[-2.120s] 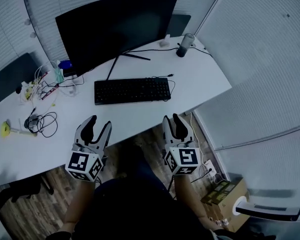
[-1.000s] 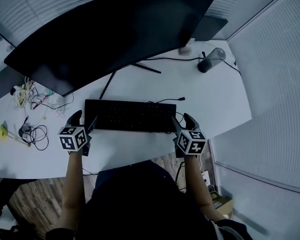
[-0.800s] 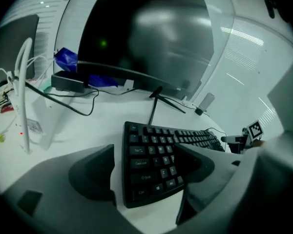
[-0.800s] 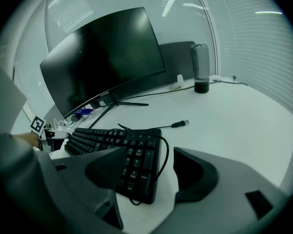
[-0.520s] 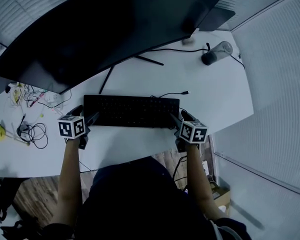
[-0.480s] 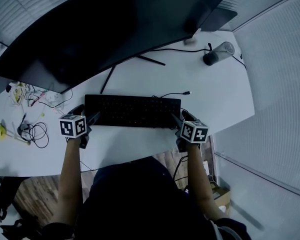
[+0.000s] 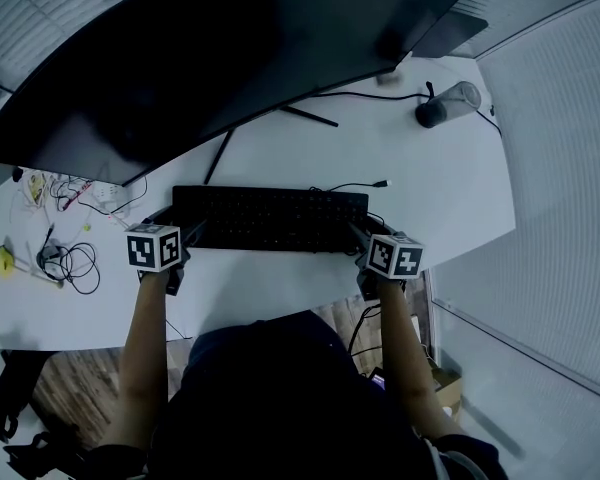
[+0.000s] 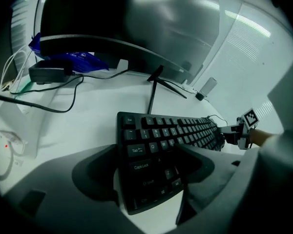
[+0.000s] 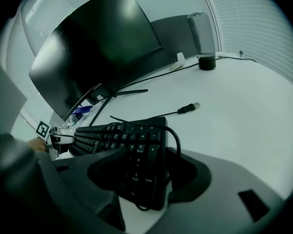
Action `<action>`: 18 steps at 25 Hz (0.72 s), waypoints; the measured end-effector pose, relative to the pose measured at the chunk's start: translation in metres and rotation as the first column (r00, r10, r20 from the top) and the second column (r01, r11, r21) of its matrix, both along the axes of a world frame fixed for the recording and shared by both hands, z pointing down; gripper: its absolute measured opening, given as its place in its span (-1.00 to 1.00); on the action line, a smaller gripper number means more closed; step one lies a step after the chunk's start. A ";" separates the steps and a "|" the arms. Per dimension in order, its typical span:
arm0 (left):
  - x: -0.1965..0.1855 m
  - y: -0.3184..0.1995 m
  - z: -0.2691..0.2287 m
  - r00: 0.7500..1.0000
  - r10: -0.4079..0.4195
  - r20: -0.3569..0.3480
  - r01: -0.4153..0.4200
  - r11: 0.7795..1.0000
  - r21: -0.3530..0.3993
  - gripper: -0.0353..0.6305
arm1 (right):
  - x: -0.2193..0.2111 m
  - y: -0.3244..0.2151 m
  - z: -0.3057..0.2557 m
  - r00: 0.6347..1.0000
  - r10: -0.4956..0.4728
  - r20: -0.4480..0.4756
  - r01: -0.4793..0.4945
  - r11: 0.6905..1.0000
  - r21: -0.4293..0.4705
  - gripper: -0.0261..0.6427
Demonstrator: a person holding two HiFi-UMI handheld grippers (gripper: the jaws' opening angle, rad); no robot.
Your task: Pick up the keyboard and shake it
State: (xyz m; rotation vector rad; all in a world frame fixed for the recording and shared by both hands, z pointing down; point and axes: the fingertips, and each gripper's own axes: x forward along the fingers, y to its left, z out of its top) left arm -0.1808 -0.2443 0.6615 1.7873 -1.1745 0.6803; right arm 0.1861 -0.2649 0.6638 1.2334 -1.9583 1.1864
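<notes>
Smooth white desk bears flat black keyboard, ends inside wide claws: left claw just opening, right claw just closing.

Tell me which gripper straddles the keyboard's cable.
The right gripper: its jaws, just closing, straddle the keyboard's number-pad end and cable; the left gripper's, just opening, straddle the cable-free Tab end.

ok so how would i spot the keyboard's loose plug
Find the big curved monitor; the black keyboard lies in front of it. A thin black cable leaves the keyboard's back edge and ends in a small plug, alone on bare white desk, unlike the tangled cables at the left end.
</notes>
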 end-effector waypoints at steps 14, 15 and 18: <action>0.005 0.001 -0.046 0.999 -0.032 -0.011 0.033 0.990 0.135 0.25 | 0.003 -0.008 -0.066 0.998 -0.019 -0.062 0.029 0.986 0.167 -0.17; 0.005 0.000 -0.053 0.999 -0.037 -0.030 0.042 0.986 0.159 0.25 | 0.003 -0.010 -0.081 0.997 -0.022 -0.078 0.037 0.978 0.206 -0.17; 0.009 -0.003 -0.070 0.993 -0.053 -0.104 0.076 0.970 0.231 0.25 | 0.003 -0.015 -0.128 0.990 -0.025 -0.137 0.069 0.943 0.325 -0.17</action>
